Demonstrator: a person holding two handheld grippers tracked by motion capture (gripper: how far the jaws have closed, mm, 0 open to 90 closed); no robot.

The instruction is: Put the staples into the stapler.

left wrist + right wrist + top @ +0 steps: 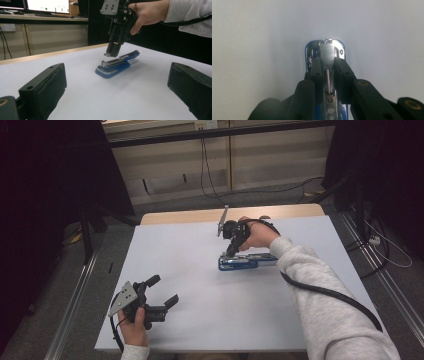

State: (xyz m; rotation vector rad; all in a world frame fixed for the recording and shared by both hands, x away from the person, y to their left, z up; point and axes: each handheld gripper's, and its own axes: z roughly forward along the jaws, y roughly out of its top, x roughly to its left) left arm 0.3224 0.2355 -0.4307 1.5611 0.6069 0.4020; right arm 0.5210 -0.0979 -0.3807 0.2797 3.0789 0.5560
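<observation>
A blue stapler (245,262) lies flat on the white table, right of the middle, its cover swung back so the chrome magazine (110,63) shows. My right gripper (231,251) points down over the stapler's front end. Its jaws are shut on a short silvery strip of staples (327,53). In the left gripper view the strip (107,54) hangs just above the magazine at the right gripper (111,52). The stapler's chrome nose (342,51) shows past the right gripper (327,65). My left gripper (165,289) rests at the front left, open and holding nothing (117,92).
A white sheet (190,270) covers the table, with a wooden edge (200,215) at the far side. Cables (207,175) run over the floor behind it. Metal rails (75,300) flank the table. A lit monitor (47,6) stands on a shelf behind.
</observation>
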